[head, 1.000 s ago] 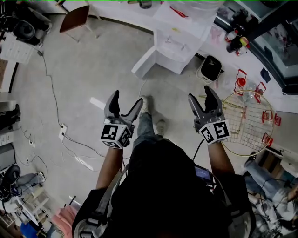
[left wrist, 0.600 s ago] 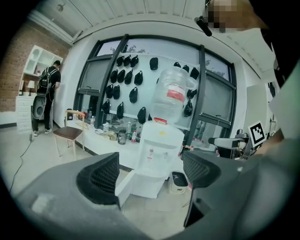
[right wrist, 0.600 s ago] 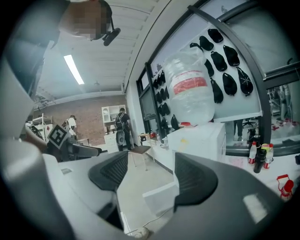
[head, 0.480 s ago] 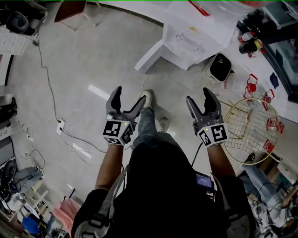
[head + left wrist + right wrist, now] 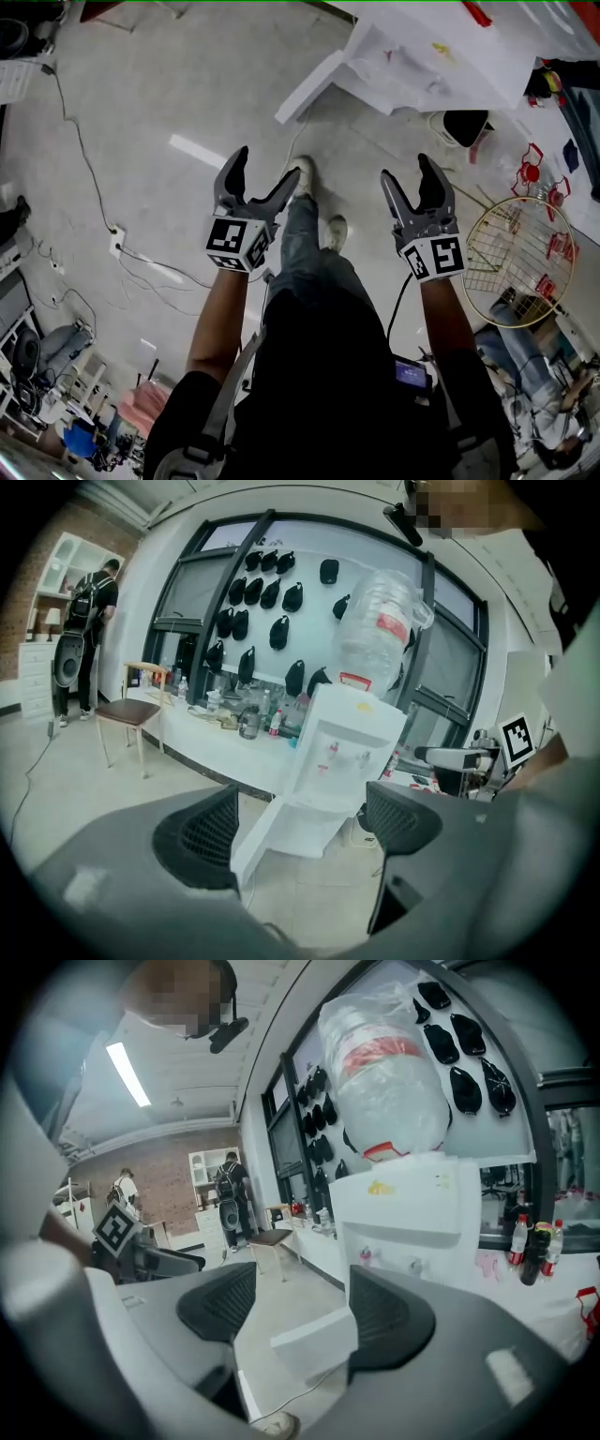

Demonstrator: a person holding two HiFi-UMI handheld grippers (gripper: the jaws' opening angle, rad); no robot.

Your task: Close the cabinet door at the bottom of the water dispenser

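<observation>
So the left tongs (image 5: 265,169) and right tongs (image 5: 409,173) both gape wide, nothing in them. The person stepped closer this last second: dispenser (image 5: 441,56) at 1 o'clock, door (image 5: 309,86) hanging open at 12, not reached yet.

This looks like a lab or workroom rather than a home. Cables (image 5: 82,150) trail across the bare pale floor (image 5: 169,84) to a power strip (image 5: 116,242). A long white counter (image 5: 202,738) crowded with bottles (image 5: 248,722) runs under tall dark-framed windows (image 5: 192,592). A water dispenser (image 5: 352,747) stands beside it, and a brick wall (image 5: 173,1185) closes the far end.
</observation>
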